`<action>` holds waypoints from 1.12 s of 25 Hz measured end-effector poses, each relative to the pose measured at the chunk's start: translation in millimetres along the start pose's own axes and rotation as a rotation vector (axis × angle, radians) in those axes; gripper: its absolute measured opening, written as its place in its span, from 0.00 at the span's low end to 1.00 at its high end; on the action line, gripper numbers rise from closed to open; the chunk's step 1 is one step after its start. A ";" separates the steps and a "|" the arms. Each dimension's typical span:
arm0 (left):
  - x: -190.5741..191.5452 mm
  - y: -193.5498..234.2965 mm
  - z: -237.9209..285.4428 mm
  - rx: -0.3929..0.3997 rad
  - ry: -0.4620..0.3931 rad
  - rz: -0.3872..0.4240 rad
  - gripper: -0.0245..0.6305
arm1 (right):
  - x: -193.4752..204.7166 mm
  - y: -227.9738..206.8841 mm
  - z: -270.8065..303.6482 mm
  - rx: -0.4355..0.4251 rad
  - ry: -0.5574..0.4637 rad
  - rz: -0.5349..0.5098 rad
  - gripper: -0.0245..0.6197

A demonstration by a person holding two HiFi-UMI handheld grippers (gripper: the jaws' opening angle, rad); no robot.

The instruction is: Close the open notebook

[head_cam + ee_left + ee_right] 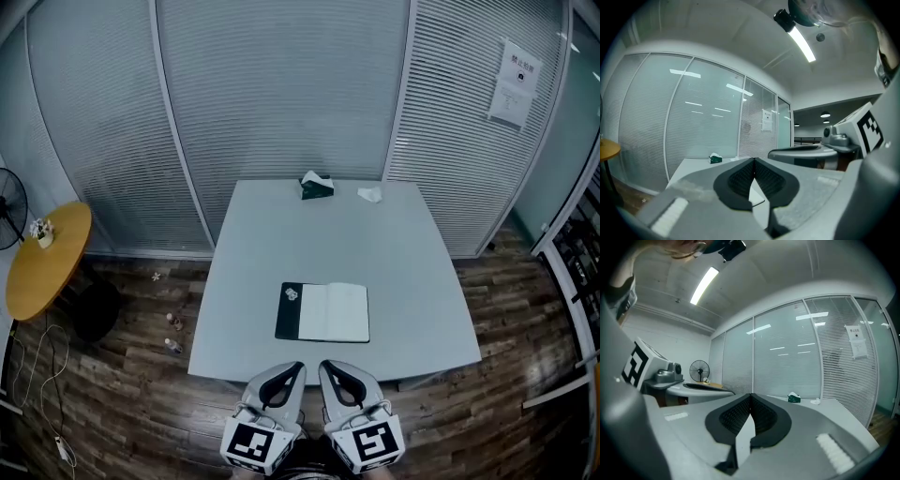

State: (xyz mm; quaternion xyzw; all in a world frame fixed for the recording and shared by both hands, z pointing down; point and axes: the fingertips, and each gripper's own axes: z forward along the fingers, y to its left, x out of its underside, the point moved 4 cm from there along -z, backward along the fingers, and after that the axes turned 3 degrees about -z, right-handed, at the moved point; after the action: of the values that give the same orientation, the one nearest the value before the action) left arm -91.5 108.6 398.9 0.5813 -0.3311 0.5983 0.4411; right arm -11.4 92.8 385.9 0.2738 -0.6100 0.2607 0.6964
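An open notebook [324, 312] lies flat on the pale table [394, 253], near its front edge; a black cover shows at its left and white pages fill the rest. My left gripper [296, 367] and right gripper [328, 366] sit side by side just in front of the table edge, short of the notebook. Both are shut with nothing between the jaws. In the left gripper view the left gripper [754, 160] has its pads together, with a corner of the notebook [756, 199] showing below them. In the right gripper view the right gripper [750, 396] is also closed.
A green tissue box [316, 186] and a crumpled white tissue [370, 194] rest at the table's far edge. A round wooden side table [47, 258] and a fan [9, 208] stand at the left. Cables and small bottles lie on the wood floor.
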 end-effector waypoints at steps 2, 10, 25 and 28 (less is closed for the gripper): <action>-1.0 3.5 5.0 -0.001 -0.004 0.007 0.04 | -0.3 -4.4 5.4 0.007 -0.005 -0.003 0.04; -11.6 26.8 60.0 -0.045 -0.001 -0.004 0.04 | -1.2 -48.6 50.5 -0.030 -0.004 0.016 0.04; -26.2 43.8 148.0 -0.183 -0.009 -0.042 0.04 | 2.3 -140.3 102.5 -0.143 0.012 0.053 0.04; -21.3 45.3 151.6 -0.207 -0.001 -0.040 0.04 | 8.5 -146.1 106.6 -0.165 -0.006 0.070 0.04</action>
State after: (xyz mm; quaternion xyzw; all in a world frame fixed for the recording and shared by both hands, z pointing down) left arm -73.0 -50.0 399.1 0.5396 -0.3795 0.5515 0.5105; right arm 16.1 -85.8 396.3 0.1946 -0.6407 0.2328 0.7053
